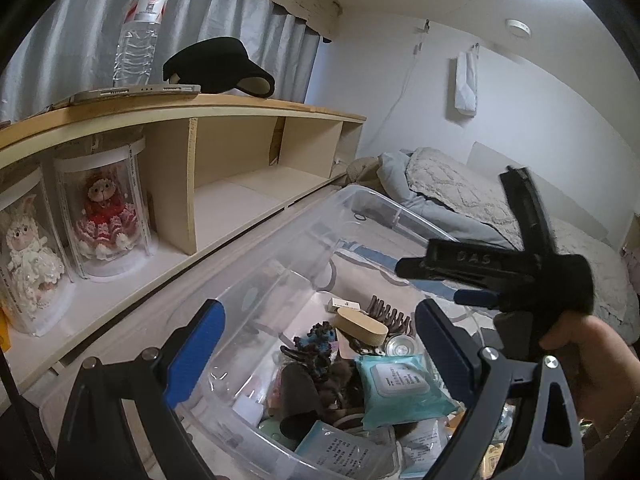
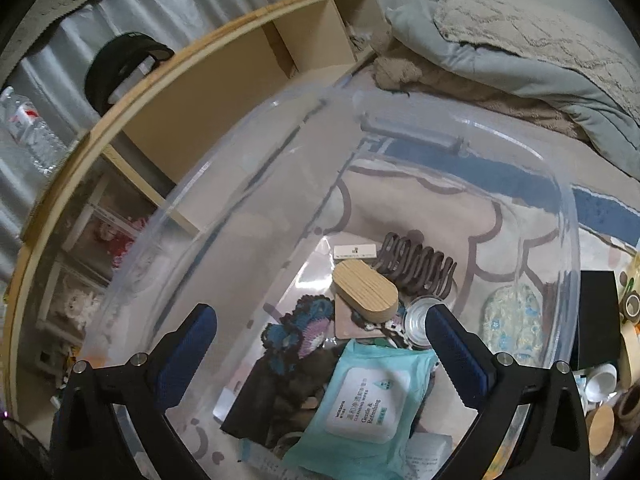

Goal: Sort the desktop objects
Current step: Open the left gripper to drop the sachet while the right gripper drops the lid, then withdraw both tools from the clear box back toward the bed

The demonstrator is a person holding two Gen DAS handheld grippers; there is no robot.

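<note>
Both hand-held grippers, the left and the right, hang over the clear plastic bin with jaws apart, holding nothing. Inside the bin lie a wipes pack, wooden oval box and brown hair claw. This looks like a between-items step; next likely calls for reaching the clutter beside the bin.

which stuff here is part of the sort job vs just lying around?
Job: clear bin; in it wipes pack, wooden oval box, brown hair clip, crochet piece; both tools, left, right, open above it.

Lying about: water bottle, black visor, boxed dolls, bedding.
</note>
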